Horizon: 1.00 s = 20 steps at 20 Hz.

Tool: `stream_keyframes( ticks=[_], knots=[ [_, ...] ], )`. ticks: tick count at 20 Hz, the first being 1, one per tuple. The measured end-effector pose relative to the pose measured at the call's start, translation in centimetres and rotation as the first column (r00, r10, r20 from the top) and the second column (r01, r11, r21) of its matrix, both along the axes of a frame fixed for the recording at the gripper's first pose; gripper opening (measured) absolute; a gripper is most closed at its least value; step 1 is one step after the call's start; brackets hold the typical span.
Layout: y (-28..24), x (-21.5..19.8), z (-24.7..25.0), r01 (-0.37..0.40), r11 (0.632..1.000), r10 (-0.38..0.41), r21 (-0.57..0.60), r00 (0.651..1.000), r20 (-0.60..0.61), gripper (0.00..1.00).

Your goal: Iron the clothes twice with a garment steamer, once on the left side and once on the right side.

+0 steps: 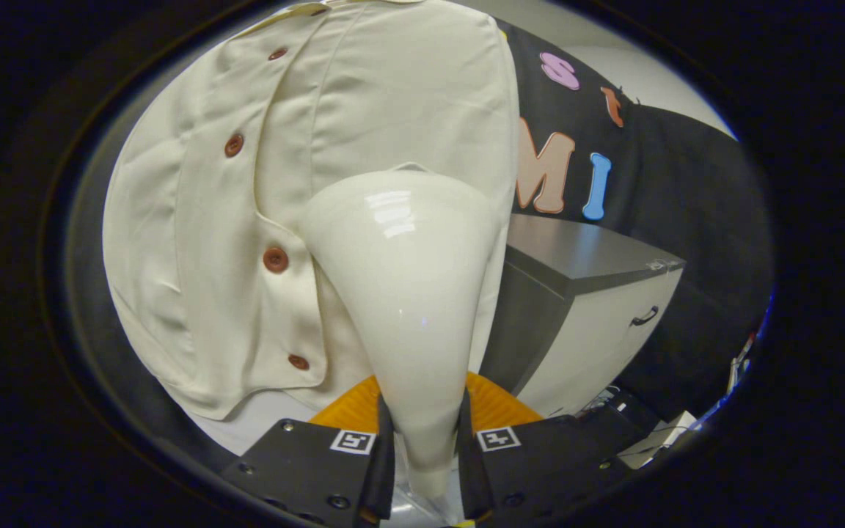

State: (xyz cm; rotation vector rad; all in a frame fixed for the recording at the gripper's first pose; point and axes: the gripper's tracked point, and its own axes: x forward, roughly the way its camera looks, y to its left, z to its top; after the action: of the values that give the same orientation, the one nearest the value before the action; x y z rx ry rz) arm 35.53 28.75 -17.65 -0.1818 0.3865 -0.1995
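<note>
A cream shirt (364,110) with brown buttons (275,259) hangs in front of me, its button placket running down on the left of the steamer. My gripper (426,440) is shut on the narrow handle of a glossy cream garment steamer (408,279). The steamer widens like a cone away from the fingers (382,455), and its broad head lies against the shirt's right half, at about the height of the lower buttons. The face of the head is hidden from me.
A grey cabinet (598,308) with a drawer handle stands to the right, close behind the shirt's edge. Black cloth covers the wall beyond it. An orange piece (496,403) shows just past the fingers, and cables lie on the floor near the cabinet.
</note>
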Motion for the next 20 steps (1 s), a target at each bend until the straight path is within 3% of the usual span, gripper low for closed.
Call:
stream_keyframes(
  ticks=[20],
  knots=[
    [-2.7,-4.1,-12.8,0.089,0.996,-0.088,0.005,0.991,-0.103,0.36]
  ],
)
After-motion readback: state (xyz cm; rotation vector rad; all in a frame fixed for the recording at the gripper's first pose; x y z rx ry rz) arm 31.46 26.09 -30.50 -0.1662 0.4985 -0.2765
